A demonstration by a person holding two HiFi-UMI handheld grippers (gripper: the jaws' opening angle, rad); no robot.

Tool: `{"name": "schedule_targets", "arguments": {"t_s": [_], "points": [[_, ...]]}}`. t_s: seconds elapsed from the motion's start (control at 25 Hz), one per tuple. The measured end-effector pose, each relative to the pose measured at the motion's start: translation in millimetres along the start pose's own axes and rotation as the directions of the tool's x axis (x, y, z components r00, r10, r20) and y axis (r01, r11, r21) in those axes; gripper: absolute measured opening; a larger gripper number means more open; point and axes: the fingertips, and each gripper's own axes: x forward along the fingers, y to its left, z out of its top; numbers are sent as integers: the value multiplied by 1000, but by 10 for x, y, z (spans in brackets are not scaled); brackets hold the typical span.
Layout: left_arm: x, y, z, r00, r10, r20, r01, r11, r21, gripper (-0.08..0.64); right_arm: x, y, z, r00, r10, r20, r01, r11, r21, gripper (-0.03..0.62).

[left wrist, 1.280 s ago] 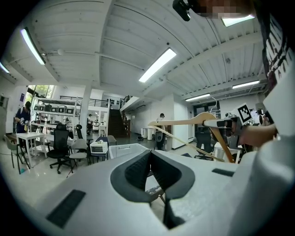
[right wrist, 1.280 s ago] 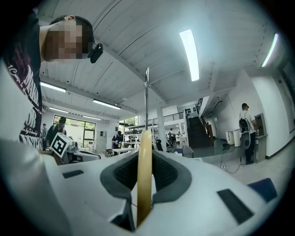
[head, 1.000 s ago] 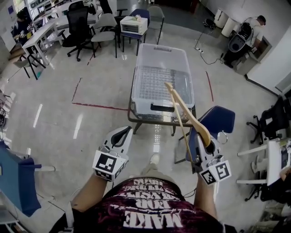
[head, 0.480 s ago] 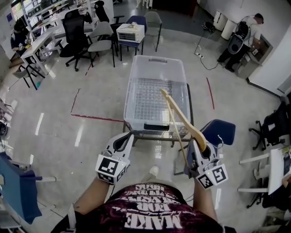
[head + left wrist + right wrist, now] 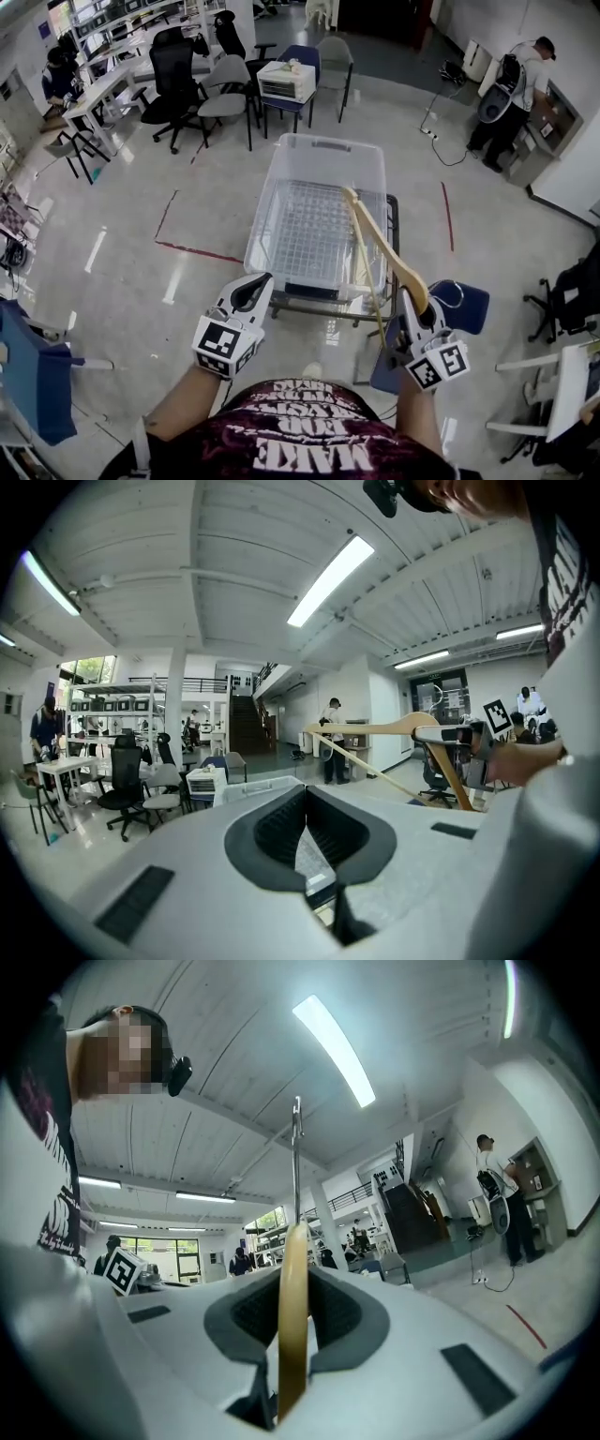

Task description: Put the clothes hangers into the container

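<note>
A clear plastic container (image 5: 325, 139) stands on a low table ahead of me, with only its grid floor showing inside. My right gripper (image 5: 414, 314) is shut on the shoulder of a wooden clothes hanger (image 5: 382, 248). The hanger's far arm reaches up over the container's right side. In the right gripper view the hanger (image 5: 292, 1316) stands edge-on between the pads, its metal hook (image 5: 296, 1157) pointing up. My left gripper (image 5: 253, 281) is shut and empty, short of the container's near left corner. From the left gripper view the hanger (image 5: 375, 730) crosses at the right, above the container (image 5: 258, 787).
A blue chair (image 5: 464, 305) stands under my right gripper, beside the table. Office chairs and desks (image 5: 178, 66) fill the back left, one chair carrying a white box (image 5: 286, 80). A person (image 5: 520, 80) stands at the back right. Red tape (image 5: 202, 251) marks the floor.
The container and its table have come closer and sit lower in the head view. The hanger's tip now lies over the container's right side. Both grippers keep their hold and pose.
</note>
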Motion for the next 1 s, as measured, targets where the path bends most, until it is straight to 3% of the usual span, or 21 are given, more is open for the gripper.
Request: {"name": "schedule_targets", "arguments": {"t_s": [0.28,0.6,1.0], "points": [[133,-67,-43,999,31,-16,-31,999,-29,6,205,-206,-109,997,69,-32,-67,996,67,58],[225,185,-138,997,68,-39,-69,997,-33,6,546,-259,-139,995,102,-21,-100,992,80,58],[781,639,-5,1000,2,-12,-3,1000,-28,6,1133,-392,-237,997,57,-44,-54,995,79,58]]}}
